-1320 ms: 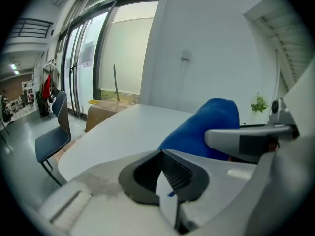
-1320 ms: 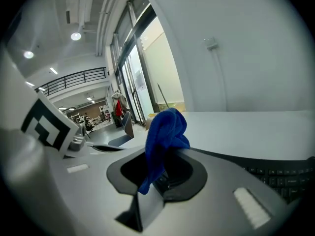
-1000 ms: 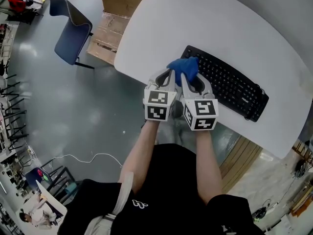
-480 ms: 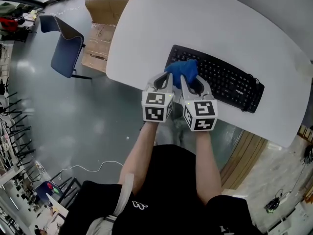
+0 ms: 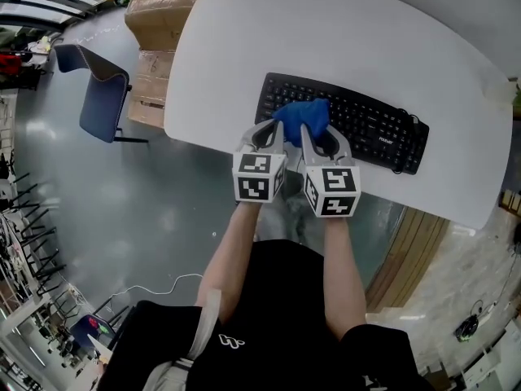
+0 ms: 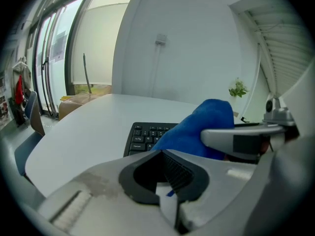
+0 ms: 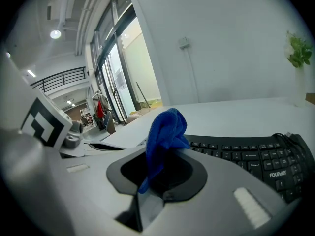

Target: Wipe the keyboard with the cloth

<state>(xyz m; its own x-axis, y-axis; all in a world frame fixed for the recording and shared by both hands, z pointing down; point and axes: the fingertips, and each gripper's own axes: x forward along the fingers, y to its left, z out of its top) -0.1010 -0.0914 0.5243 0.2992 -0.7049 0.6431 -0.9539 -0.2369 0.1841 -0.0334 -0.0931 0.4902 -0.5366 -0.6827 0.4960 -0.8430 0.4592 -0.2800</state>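
Black keyboard (image 5: 366, 129) flat on white table (image 5: 326, 39); bunched blue cloth (image 5: 303, 118) over its left keys

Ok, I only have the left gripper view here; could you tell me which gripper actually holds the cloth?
Observer: The right gripper does. Its own view shows the cloth pinched between the shut jaws and bunched above them.
Operator: Thank you. How far does the keyboard run behind the cloth?
Observer: In the head view the keyboard runs on well to the right of the cloth and ends short of the table's right edge.
Operator: And where is the cloth along it?
Observer: Over the keyboard's left part, near its front edge. I cannot tell whether it touches the keys.
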